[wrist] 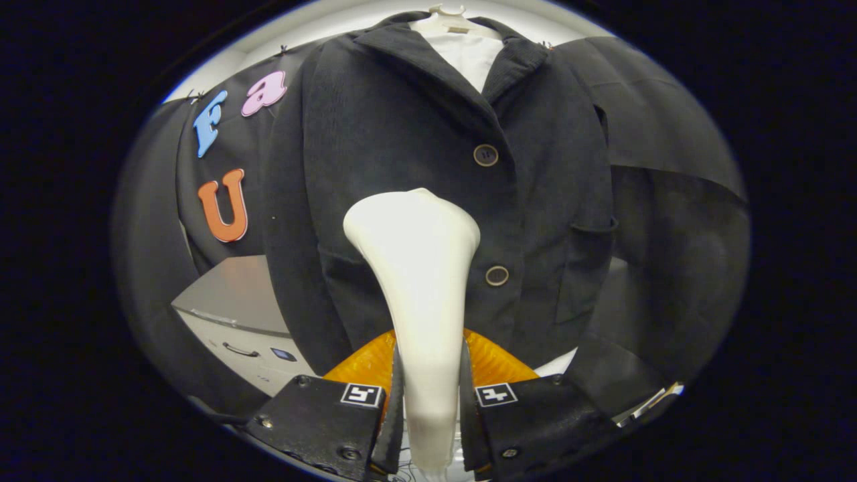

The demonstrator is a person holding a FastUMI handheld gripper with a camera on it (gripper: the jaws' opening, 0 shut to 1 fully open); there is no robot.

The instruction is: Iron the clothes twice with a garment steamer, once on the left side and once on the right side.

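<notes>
A dark jacket [402,134] with two round buttons hangs on a pale hanger [450,15] over a white shirt [472,57]. My gripper [428,402] is shut on the white garment steamer [418,268], both fingers pressing its handle. The steamer's wide head rises beyond the fingers and sits in front of the jacket's lower front, just left of the button line. Whether the head touches the cloth I cannot tell.
A grey cabinet [231,308] with a drawer handle stands low to the left behind the jacket. Black booth cloth [669,201] hangs on both sides. Something orange [495,365] shows just behind the fingers.
</notes>
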